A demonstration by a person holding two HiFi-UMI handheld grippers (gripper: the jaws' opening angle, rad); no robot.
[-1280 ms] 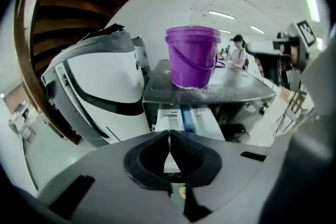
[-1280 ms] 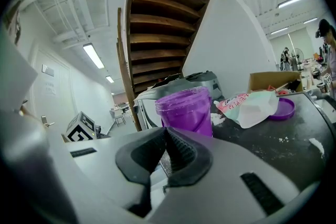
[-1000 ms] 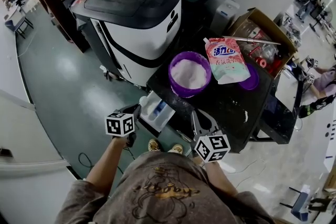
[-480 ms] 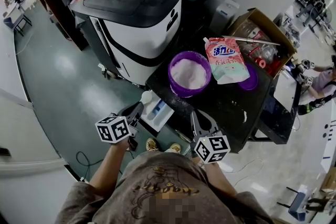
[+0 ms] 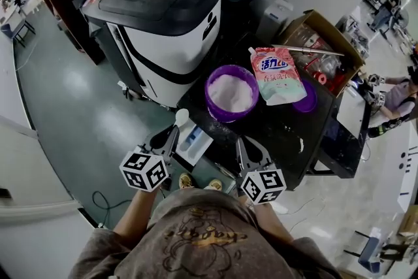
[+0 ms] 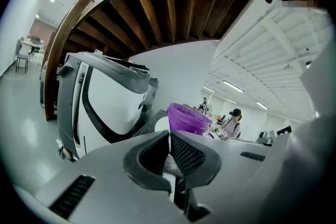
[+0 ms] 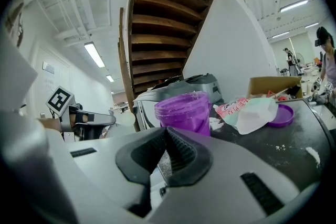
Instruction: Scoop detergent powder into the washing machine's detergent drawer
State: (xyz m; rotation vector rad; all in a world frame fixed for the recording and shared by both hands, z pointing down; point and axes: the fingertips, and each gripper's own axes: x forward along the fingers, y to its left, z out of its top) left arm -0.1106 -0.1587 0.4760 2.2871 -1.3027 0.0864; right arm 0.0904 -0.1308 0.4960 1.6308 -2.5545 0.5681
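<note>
My left gripper is shut on the thin handle of a white scoop, whose round bowl points toward the washing machine. In the left gripper view the gripper pinches the handle, and the scoop shows just beyond the jaws. The white and blue detergent drawer lies at the black table's near-left corner, right beside the scoop. A purple tub of white powder stands farther back on the table. My right gripper is shut on nothing, low over the table's front edge. The right gripper view has the gripper facing the tub.
A pink and white detergent bag lies right of the tub, with a purple lid beside it. An open cardboard box stands at the back right. Spilled powder marks the black table. People work at the far right.
My left gripper has drawn back toward me with the scoop, whose bowl now shows by the drawer's far corner. The right gripper has barely moved.
</note>
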